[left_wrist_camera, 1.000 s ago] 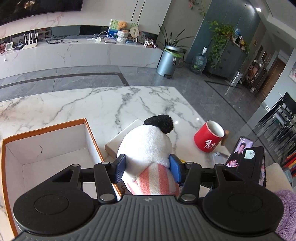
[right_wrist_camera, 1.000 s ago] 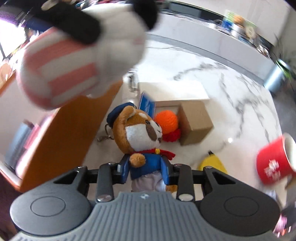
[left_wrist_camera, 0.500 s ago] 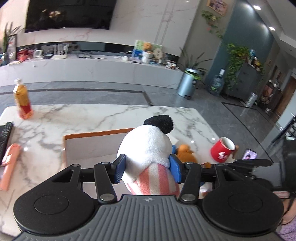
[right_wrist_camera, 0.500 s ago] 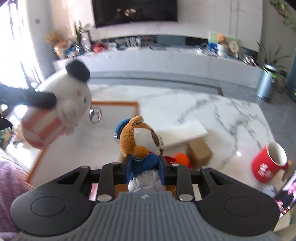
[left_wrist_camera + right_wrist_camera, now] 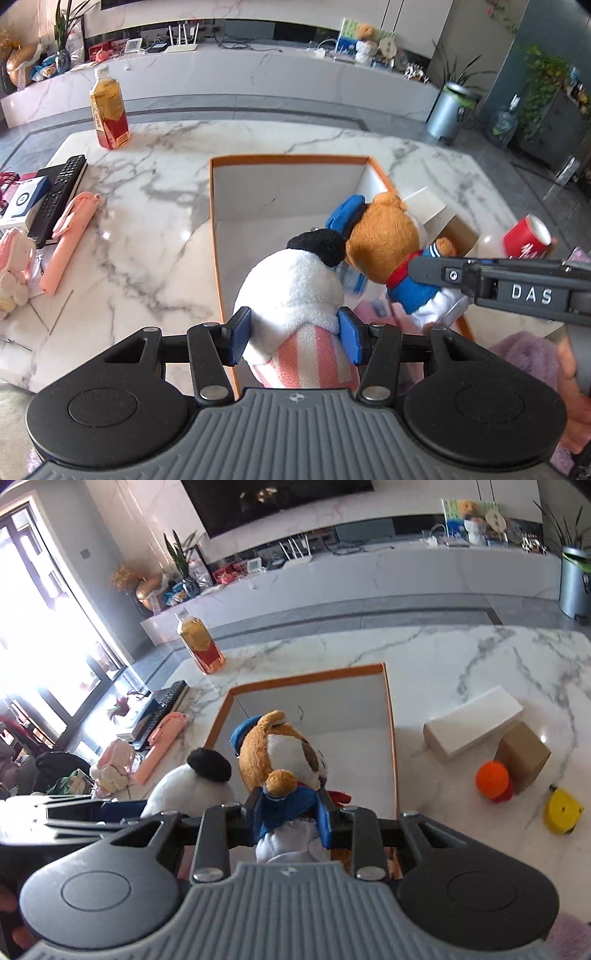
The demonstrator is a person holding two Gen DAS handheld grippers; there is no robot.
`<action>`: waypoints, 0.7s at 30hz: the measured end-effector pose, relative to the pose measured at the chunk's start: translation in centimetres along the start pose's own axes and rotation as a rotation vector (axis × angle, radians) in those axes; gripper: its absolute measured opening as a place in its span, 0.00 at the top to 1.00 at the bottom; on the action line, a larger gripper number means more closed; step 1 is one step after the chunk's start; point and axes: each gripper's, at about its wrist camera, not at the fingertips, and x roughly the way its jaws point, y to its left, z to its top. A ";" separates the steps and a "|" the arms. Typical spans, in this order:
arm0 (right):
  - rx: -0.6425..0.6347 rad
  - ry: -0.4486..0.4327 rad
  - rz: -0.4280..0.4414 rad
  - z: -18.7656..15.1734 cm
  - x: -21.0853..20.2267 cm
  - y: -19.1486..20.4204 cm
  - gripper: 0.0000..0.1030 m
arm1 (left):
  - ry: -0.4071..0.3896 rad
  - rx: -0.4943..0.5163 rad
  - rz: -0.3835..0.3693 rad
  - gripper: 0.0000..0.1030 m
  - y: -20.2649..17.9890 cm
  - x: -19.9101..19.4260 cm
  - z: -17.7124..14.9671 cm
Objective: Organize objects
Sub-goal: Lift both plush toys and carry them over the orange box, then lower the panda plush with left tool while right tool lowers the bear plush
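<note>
My left gripper (image 5: 293, 339) is shut on a white plush with a black ear and pink-striped body (image 5: 295, 291); the plush also shows in the right wrist view (image 5: 192, 786). My right gripper (image 5: 291, 819) is shut on a brown bear plush in a blue sailor suit (image 5: 280, 753), seen too in the left wrist view (image 5: 388, 240). Both toys hang side by side over the near end of an open orange-edged white box (image 5: 288, 159), which also shows in the right wrist view (image 5: 389, 716). Pink items lie in the box's near end, mostly hidden.
On the marble table: a tea bottle (image 5: 109, 110), black remote (image 5: 59, 192), pink stick-like item (image 5: 70, 240), pink bunny plush (image 5: 14, 269), red mug (image 5: 528, 240). Right of the box: white box (image 5: 472, 727), brown carton (image 5: 521, 757), orange ball (image 5: 493, 777), yellow toy (image 5: 563, 812).
Both grippers, each with its plush, have come together over the near end of the box. The views have tilted down onto the box and table.
</note>
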 end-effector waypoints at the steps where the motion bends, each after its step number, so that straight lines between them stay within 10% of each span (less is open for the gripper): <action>1: 0.002 0.007 -0.002 -0.1 0.4 0.1 0.70 | 0.009 0.012 0.013 0.43 -0.3 0.4 -0.2; 21: -0.010 0.065 0.001 -0.5 4.2 -1.0 0.70 | 0.208 0.278 0.138 0.40 -3.2 5.5 -2.9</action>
